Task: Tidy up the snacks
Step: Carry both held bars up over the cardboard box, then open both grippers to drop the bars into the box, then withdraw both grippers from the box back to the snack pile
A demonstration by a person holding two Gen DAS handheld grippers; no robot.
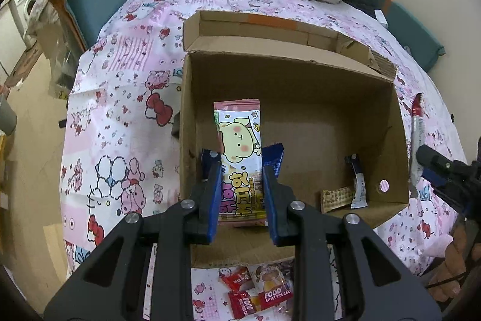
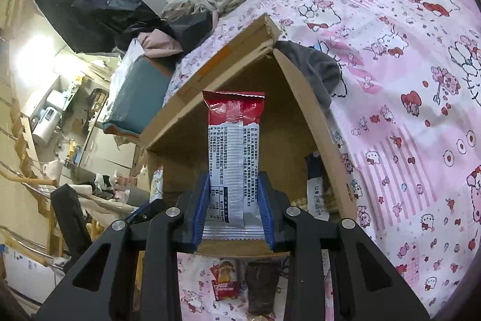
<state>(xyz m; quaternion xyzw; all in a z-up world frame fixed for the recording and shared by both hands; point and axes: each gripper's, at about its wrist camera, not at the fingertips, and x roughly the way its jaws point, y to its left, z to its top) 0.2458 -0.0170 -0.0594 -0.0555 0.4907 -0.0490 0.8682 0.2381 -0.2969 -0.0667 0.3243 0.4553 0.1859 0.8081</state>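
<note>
Cardboard box (image 1: 288,74) open | left fingers (image 1: 210,185) pinching bear snack (image 1: 239,140) | right fingers (image 2: 266,200) pinching red snack (image 2: 231,146)

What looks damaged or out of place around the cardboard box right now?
The cardboard box has a ragged, torn back flap at its right end. A few red snack packs lie loose on the sheet in front of it, not boxed yet. Nothing is spilled.

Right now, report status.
Left gripper shut on bear snack pack; right gripper shut on red-topped pack. Both over cardboard box. Nothing blocking.
</note>
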